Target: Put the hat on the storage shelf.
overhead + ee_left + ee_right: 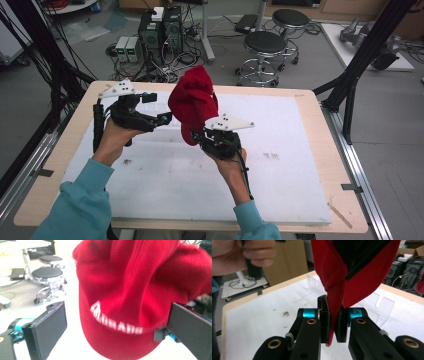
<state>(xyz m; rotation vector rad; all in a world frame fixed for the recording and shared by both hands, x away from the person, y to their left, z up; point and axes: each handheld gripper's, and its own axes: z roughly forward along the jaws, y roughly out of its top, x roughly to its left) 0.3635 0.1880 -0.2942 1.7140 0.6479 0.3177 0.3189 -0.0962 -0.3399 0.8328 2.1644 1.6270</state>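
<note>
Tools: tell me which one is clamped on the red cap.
The right tool, its jaws pinched on the red cap. The left tool is open, jaws apart beside it.

caps: 1 (192, 102) | tongs: 2 (162, 119) (196, 136) | stools: 2 (265, 44) (290, 18)

I see a wooden table (320, 150) topped with a stained white board (280, 150) on a grey floor (390, 130). Beyond it — two black stools (265, 47), computer towers (161, 30) amid tangled cables (175, 60). Black frame posts (365, 55) stand at the right.
</note>
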